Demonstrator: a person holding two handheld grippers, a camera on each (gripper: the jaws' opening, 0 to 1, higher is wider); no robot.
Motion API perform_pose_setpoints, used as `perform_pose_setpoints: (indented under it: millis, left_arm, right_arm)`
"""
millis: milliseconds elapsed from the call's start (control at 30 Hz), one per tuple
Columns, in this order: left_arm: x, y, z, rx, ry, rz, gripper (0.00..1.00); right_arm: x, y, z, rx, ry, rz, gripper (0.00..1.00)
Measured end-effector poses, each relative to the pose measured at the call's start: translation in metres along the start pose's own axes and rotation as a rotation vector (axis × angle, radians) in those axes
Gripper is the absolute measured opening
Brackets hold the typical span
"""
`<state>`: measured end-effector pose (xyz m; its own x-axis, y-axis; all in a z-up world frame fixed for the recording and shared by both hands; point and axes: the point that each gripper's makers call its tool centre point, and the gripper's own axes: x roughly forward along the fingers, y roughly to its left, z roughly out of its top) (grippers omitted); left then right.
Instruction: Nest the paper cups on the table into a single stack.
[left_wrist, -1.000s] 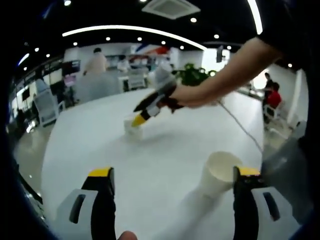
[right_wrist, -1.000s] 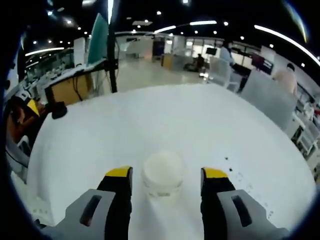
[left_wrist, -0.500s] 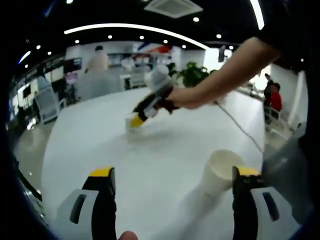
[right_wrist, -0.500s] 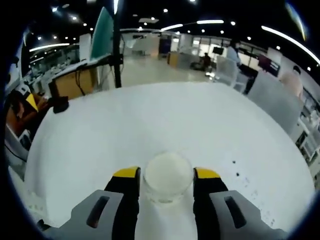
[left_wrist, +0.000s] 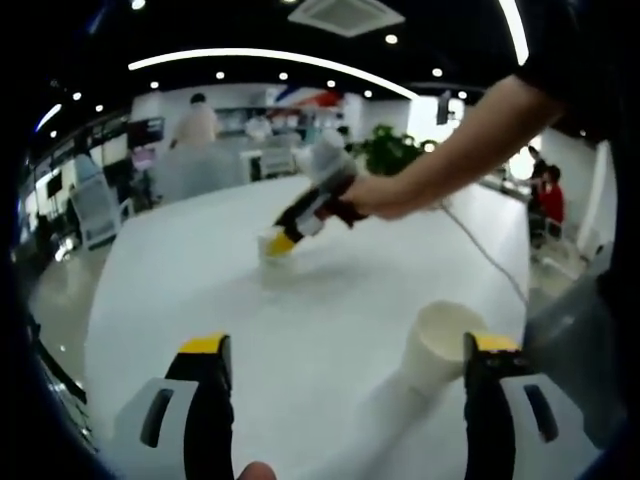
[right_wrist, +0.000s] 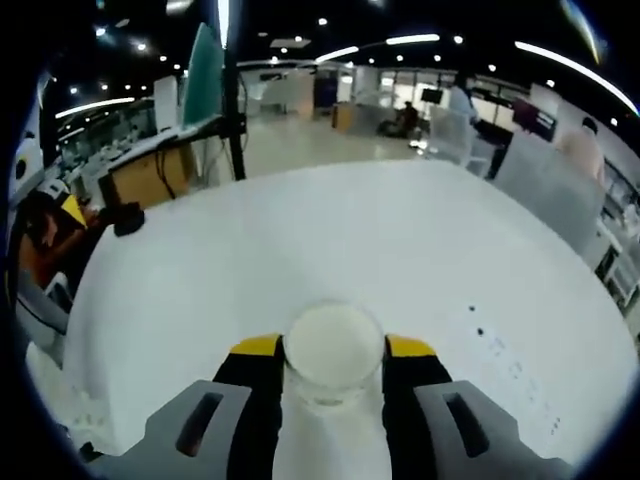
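Observation:
In the right gripper view my right gripper (right_wrist: 334, 352) is shut on a white paper cup (right_wrist: 333, 340), seen from above with its mouth open. The left gripper view shows that same gripper (left_wrist: 283, 240), held out on a person's arm (left_wrist: 450, 160), with the cup (left_wrist: 274, 246) low over the middle of the white table (left_wrist: 330, 300). My left gripper (left_wrist: 347, 345) stands open near the table's front. A second white paper cup (left_wrist: 438, 345) stands upright on the table just inside its right jaw, apart from the left jaw.
A thin cable (left_wrist: 485, 255) runs across the table at the right. Small dark specks (right_wrist: 476, 322) mark the tabletop. Beyond the table's round edge (right_wrist: 120, 300) are chairs (left_wrist: 90, 210), desks, a plant (left_wrist: 385, 150) and people.
My right gripper's jaws have closed from either side onto the paper cup. That gripper and its cup have shifted slightly over the table. The left gripper has stayed where it was.

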<state>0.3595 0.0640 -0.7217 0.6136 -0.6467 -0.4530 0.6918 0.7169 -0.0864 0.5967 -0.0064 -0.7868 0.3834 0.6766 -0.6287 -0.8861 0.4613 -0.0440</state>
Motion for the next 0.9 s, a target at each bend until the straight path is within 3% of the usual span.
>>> perform_pose_setpoints:
  millis: [167, 333, 667, 900]
  left_arm:
    - [-0.001, -0.004, 0.007, 0.009, -0.008, -0.006, 0.95]
    - [0.0, -0.008, 0.013, 0.019, -0.007, -0.015, 0.95]
    - [0.0, -0.021, 0.037, 0.058, -0.034, -0.044, 0.95]
    - [-0.004, -0.024, 0.039, 0.05, -0.035, -0.058, 0.95]
  right_arm:
    - [-0.019, 0.01, -0.001, 0.008, 0.0, 0.005, 0.35]
    - [-0.032, 0.002, 0.0, 0.003, -0.008, -0.002, 0.35]
    - [-0.091, 0.023, 0.026, -0.021, -0.048, -0.04, 0.35]
    - [-0.117, 0.022, 0.032, -0.003, -0.077, -0.061, 0.35]
